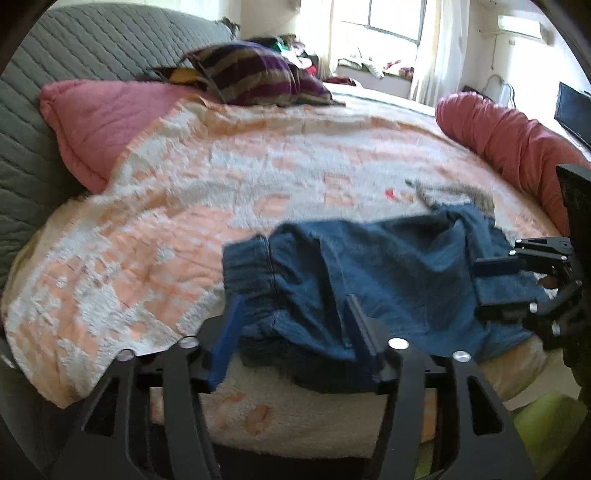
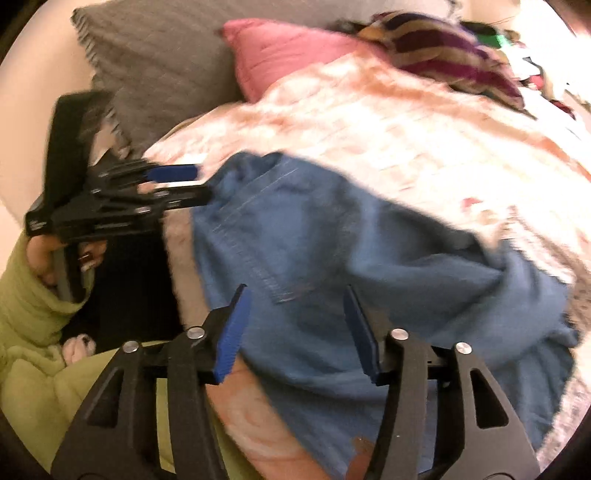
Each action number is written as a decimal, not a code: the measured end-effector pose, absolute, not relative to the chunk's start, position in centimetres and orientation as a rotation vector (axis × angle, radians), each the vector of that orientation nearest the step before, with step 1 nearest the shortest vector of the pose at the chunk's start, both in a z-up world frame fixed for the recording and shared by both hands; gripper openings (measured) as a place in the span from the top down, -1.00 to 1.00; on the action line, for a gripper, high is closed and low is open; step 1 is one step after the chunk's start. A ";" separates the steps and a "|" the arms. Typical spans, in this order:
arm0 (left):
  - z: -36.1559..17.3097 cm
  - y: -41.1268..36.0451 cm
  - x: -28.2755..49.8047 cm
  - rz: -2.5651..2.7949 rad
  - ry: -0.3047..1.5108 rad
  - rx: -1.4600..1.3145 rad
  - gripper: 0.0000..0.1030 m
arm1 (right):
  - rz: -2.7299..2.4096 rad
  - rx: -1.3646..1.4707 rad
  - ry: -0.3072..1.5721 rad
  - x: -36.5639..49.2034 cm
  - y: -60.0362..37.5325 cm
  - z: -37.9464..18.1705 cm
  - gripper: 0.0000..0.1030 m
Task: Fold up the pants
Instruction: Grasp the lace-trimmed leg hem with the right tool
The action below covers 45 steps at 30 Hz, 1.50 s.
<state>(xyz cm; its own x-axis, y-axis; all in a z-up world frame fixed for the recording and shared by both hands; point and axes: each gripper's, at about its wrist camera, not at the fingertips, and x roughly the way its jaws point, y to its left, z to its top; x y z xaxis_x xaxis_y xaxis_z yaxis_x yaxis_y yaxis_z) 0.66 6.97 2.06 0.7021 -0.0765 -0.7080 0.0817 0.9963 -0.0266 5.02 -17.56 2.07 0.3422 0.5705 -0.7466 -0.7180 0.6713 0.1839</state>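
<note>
Daylight is coming thru a window [image 1: 391, 22] at top of left-wrist frame, w/ a peach-and-white blanket [image 1: 184, 192] covering the bed, pink pillow [image 1: 99, 122] upper left, grey quilted headboard [image 1: 55, 74] behind. No readable writing. Blue pants [image 1: 369, 266] are lying lower centre-right. Left gripper [image 1: 295, 325] and right gripper [image 2: 295, 328] are both sitting w/ fingers apart, gripping nothing.

Pants [image 1: 369, 266]: matt blue denim-like cloth with a ribbed knit cuff. Blanket [image 1: 166, 206]: fuzzy, nubbly peach-and-white pile. Pink pillow [image 1: 99, 118]: quilted matt fabric. Grey cover [image 1: 74, 55]: stitched, quilted cloth. Left gripper [image 1: 295, 332]: matt black plastic showing shiny metal rivets, its fingers [image 1: 229, 332] bearing ridged blue rubbery pads. Sleeve [image 2: 29, 314]: soft green fabric.
</note>
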 end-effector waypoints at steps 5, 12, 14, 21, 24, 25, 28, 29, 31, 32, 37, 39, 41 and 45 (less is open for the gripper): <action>4.6 6.0 -0.1 -0.087 0.730 0.024 -0.35 | 0.701 -0.124 0.832 7.0 -22.5 3.5 -0.14; 5.4 2.5 0.3 -0.199 0.737 0.002 -0.40 | 0.535 -0.078 0.802 9.9 -27.9 5.2 -0.29; 5.3 1.3 0.6 -0.236 0.746 -0.004 -0.40 | 0.515 -0.073 0.798 10.8 -28.3 5.6 -0.31; 4.1 -3.9 2.0 -0.378 0.806 0.027 -0.40 | 0.461 -0.089 0.806 14.7 -28.7 6.6 -0.42; 3.0 -5.9 3.2 -0.430 0.845 0.033 -0.40 | 0.445 -0.125 0.830 16.9 -27.8 6.0 -0.44; 2.6 -6.5 3.5 -0.446 0.857 0.034 -0.40 | 0.442 -0.142 0.841 17.8 -27.5 5.5 -0.44; 1.1 -8.6 4.5 -0.491 0.912 0.047 -0.40 | 0.435 -0.166 0.898 20.2 -26.2 3.7 -0.44; 0.6 -9.2 4.8 -0.512 0.929 0.047 -0.40 | 0.401 -0.197 0.915 21.1 -25.5 2.8 -0.44; -0.3 -10.3 5.6 -0.542 0.958 0.047 -0.40 | 0.394 -0.250 0.933 22.2 -24.1 1.4 -0.44; -0.8 -10.7 6.1 -0.540 0.968 0.053 -0.40 | 0.385 -0.253 0.946 22.6 -23.6 0.8 -0.44; -2.8 -12.0 6.9 -0.554 0.993 0.050 -0.40 | 0.371 -0.298 0.997 24.8 -21.0 -1.8 -0.44; -3.6 -12.0 7.2 -0.545 1.000 0.039 -0.40 | 0.343 -0.306 1.026 25.8 -20.5 -3.0 -0.44; -4.1 -12.1 7.0 -0.542 1.000 0.051 -0.28 | 0.328 -0.303 1.043 26.5 -20.6 -4.0 -0.31; -4.3 -11.7 6.9 -0.548 0.987 0.051 -0.16 | 0.335 -0.199 1.047 27.3 -23.0 -4.0 0.77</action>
<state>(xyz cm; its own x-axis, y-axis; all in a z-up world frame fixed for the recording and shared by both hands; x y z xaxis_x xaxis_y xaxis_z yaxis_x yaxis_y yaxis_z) 6.93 -11.69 -4.30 0.4277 -0.4155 -0.8028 0.4610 0.8642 -0.2017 27.33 -22.96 -3.96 0.4561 0.1758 -0.8724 -0.3632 0.9317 -0.0021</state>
